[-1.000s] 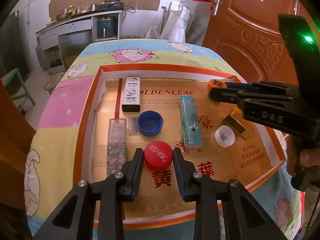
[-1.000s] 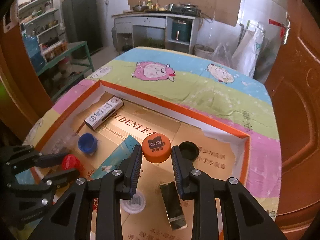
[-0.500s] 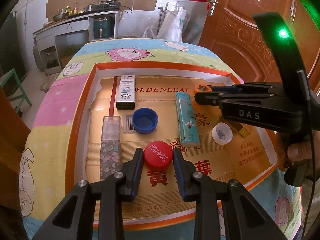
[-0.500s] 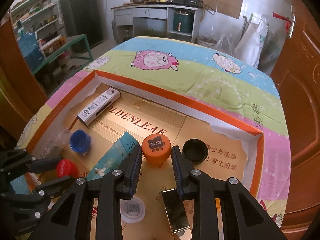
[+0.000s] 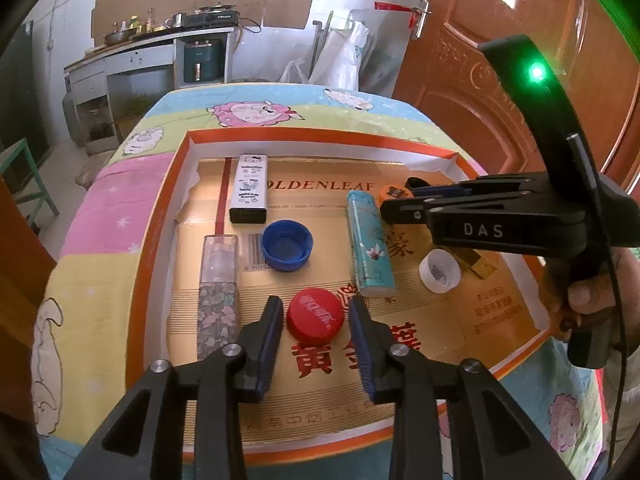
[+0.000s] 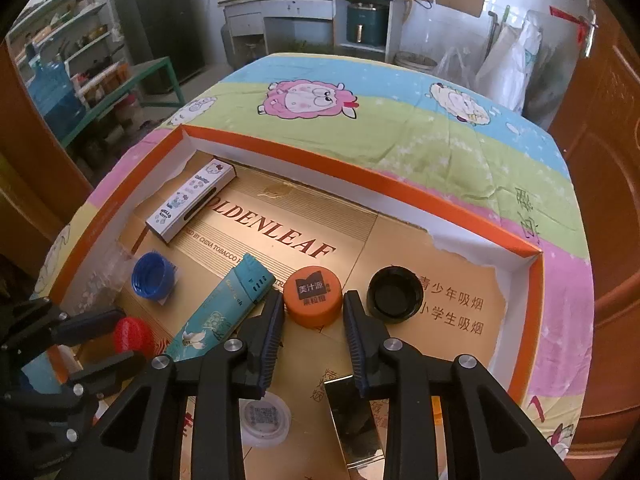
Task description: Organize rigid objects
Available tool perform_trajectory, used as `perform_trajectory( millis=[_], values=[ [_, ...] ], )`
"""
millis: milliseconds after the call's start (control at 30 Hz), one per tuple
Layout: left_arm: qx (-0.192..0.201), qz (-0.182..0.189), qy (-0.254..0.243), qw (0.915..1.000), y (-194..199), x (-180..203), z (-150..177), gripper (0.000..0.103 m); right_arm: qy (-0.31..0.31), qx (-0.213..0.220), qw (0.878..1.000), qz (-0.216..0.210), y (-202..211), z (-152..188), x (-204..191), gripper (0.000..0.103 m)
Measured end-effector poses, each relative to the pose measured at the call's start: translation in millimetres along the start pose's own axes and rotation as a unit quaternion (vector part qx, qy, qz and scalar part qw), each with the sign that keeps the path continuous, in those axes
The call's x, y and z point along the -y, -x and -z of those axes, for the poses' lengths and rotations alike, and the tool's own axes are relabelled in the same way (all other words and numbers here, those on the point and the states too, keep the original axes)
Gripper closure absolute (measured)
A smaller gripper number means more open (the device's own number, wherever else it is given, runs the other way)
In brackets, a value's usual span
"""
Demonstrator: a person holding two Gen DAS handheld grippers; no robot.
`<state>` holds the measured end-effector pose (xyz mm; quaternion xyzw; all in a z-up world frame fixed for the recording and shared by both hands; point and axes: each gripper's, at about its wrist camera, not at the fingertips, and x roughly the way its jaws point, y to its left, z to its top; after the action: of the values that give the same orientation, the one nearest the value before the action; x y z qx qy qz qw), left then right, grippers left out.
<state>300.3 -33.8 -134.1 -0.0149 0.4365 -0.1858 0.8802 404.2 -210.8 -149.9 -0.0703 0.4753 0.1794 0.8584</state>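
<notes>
Both wrist views (close, steep) share tray [image 5: 160,216].

My table wears a sheep-print cloth [image 6: 400,120] in blue, green and pink bands. Behind its far edge I see white tiled walls, a grey counter [image 6: 304,4] crowded with pots, a dark fridge [image 6: 160,20], shelving [image 6: 60,60] at left and a carved wooden door [image 5: 500,80] at right.

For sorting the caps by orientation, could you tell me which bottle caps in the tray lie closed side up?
The red cap and the orange cap show printed tops; the blue cap, black cap and white cap lie hollow side up.
</notes>
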Motion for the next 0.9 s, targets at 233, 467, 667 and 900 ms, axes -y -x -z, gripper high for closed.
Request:
perform_trajectory(
  millis=[233, 467, 667, 900],
  values=[
    [0.008, -0.001, -0.002, 1.0000, 1, 0, 2, 0.063, 0.001, -0.001, 1.000, 0.006, 1, 1, 0, 0.054],
    [0.014, -0.002, 0.000, 0.9999, 7, 0, 6, 0.063, 0.002, 0.004, 1.000, 0.019, 7, 5, -2, 0.052],
    [0.028, 0.004, 0.004, 0.9996, 20, 1, 6, 0.062, -0.003, 0.016, 1.000, 0.018, 19, 10, -4, 0.052],
    [0.038, 0.008, 0.014, 0.9992, 34, 1, 7, 0.063, -0.024, 0.040, 0.998, 0.029, 40, 22, -7, 0.052]
  ],
)
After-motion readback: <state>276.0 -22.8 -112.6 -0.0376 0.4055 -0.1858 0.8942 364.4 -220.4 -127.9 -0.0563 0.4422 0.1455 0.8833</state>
